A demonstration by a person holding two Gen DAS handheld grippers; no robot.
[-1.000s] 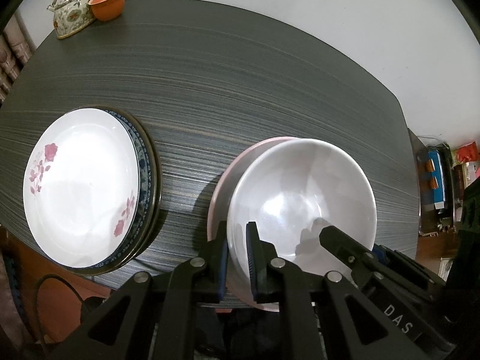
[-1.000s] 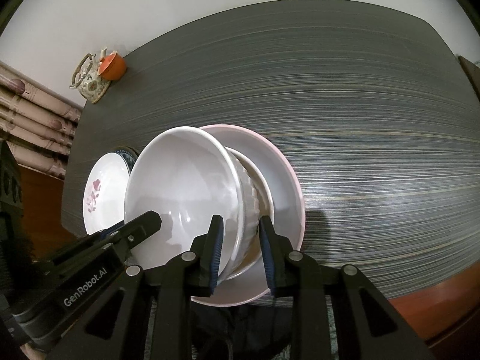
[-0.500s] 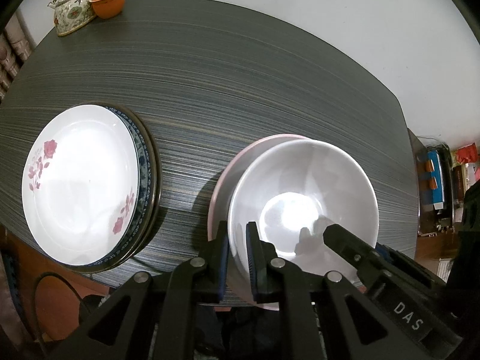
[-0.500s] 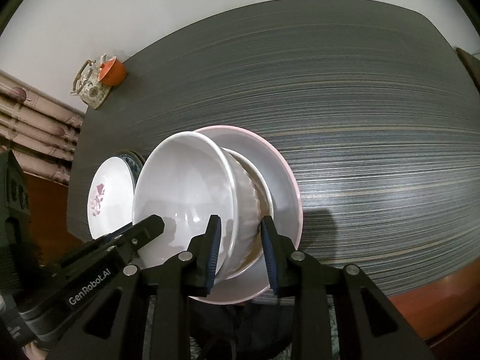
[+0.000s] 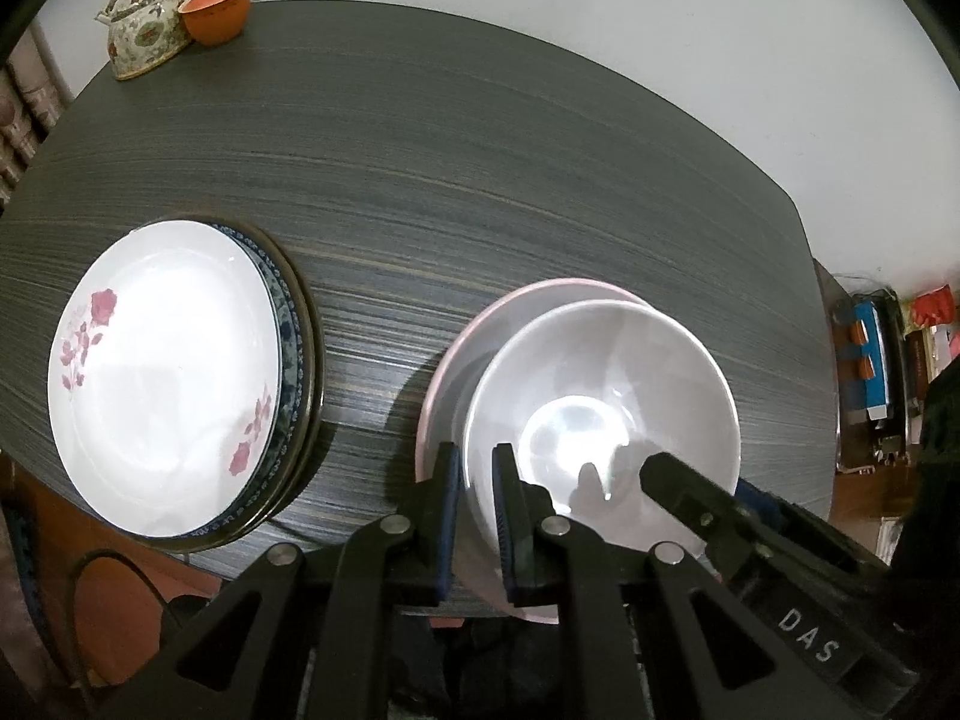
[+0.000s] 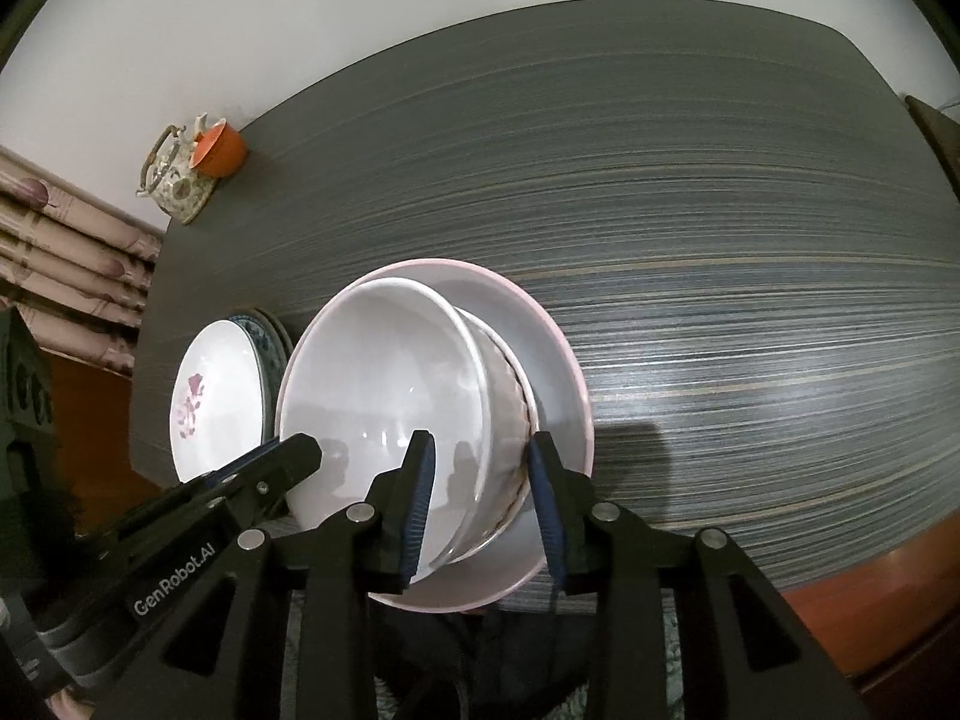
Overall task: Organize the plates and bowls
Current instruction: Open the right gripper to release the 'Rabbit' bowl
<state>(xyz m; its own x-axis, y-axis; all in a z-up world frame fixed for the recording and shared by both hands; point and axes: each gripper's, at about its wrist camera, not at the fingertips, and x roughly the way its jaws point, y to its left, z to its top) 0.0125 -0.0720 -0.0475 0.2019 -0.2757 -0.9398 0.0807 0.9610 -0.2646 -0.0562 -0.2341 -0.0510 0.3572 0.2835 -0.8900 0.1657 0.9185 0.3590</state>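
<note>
A white bowl (image 5: pixel 600 396) sits nested in another bowl on a pink plate (image 5: pixel 528 306) near the table's front edge. My left gripper (image 5: pixel 477 510) straddles the bowl's near rim, its pads a little apart from the wall. My right gripper (image 6: pixel 480 492) is open around the rims of the white bowl (image 6: pixel 384 396) and the ribbed bowl (image 6: pixel 510 414) under it, above the pink plate (image 6: pixel 558 384). A rose-patterned white plate (image 5: pixel 162 372) lies on a blue-rimmed plate stack to the left; it also shows in the right wrist view (image 6: pixel 216 396).
A floral teapot (image 5: pixel 147 18) and an orange cup (image 5: pixel 216 3) stand at the far left corner of the dark striped table (image 5: pixel 480 180). The table's front edge is just under both grippers. Clutter lies off the table's right side (image 5: pixel 876 360).
The white bowl has come down into the nested bowl on the pink plate. My right gripper's fingers have spread wider apart. My left gripper's pads have loosened slightly on the rim.
</note>
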